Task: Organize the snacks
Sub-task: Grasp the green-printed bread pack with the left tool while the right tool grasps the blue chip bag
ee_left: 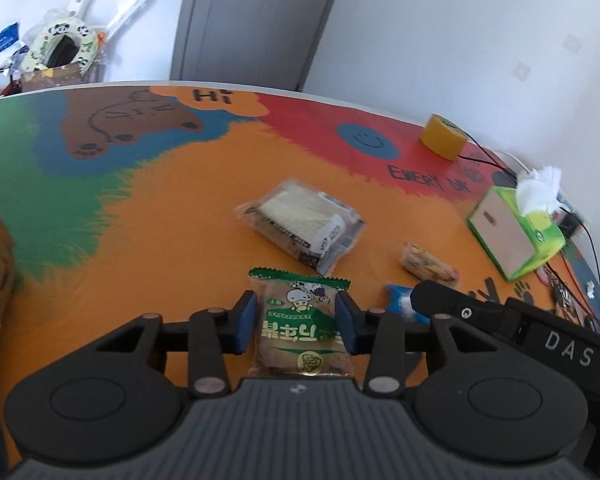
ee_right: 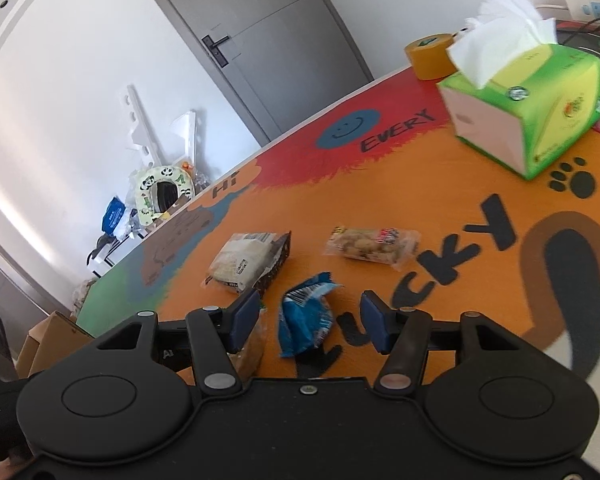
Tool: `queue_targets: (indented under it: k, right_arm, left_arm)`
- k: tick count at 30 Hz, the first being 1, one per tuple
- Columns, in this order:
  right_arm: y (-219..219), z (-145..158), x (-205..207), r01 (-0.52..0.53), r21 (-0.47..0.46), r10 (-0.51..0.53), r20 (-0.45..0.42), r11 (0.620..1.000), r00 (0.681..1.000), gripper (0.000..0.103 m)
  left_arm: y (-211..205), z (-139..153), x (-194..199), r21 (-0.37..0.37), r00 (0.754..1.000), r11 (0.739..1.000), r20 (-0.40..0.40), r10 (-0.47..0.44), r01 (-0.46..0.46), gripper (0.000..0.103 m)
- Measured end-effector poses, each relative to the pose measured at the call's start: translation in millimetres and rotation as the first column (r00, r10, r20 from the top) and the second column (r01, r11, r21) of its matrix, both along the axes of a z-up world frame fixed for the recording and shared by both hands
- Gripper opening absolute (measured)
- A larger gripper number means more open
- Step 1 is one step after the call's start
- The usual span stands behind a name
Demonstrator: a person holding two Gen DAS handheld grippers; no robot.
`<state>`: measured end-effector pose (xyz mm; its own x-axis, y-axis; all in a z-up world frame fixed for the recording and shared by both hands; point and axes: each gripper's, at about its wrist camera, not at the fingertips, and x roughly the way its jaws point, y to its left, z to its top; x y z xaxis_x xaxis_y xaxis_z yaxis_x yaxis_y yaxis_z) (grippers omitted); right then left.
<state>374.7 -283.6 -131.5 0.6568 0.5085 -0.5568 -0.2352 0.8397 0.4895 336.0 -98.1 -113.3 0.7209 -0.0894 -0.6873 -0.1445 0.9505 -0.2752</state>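
Observation:
A green-and-brown snack packet (ee_left: 300, 320) sits between the blue pads of my left gripper (ee_left: 297, 320), which press its two sides. A clear-wrapped sandwich cracker pack (ee_left: 302, 226) lies beyond it, also in the right wrist view (ee_right: 248, 262). A small peanut-candy packet (ee_left: 428, 266) lies to the right (ee_right: 372, 245). A crumpled blue packet (ee_right: 306, 318) lies between the wide-open fingers of my right gripper (ee_right: 310, 320), untouched; its edge shows in the left view (ee_left: 400, 302).
The colourful painted table (ee_left: 160, 220) carries a green tissue box (ee_left: 516, 232) (ee_right: 528, 108), a yellow tape roll (ee_left: 444, 136) (ee_right: 430, 56) and cables at the right edge. A cardboard box (ee_right: 48, 340) stands at the left.

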Motion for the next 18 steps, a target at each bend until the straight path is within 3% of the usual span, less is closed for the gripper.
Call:
queue_targets:
  k: [10, 12, 18]
  right_arm:
    - [26, -6, 12, -0.03, -0.05, 0.03, -0.014, 0.998, 0.999, 0.049]
    - [27, -8, 13, -0.025, -0.067, 0.025, -0.007, 0.997, 1.0, 0.037]
    - [16, -8, 8, -0.02, -0.059, 0.019, -0.011, 0.998, 1.0, 0.03]
  left_arm:
    - [22, 2, -1, 0.013, 0.999, 0.999, -0.008, 0.048, -0.048, 0.042]
    - [21, 3, -1, 0.022, 0.999, 0.999, -0.009, 0.045, -0.045, 0.042]
    - [14, 2, -2, 0.036, 0.999, 0.999, -0.013, 0.03, -0.03, 0.055]
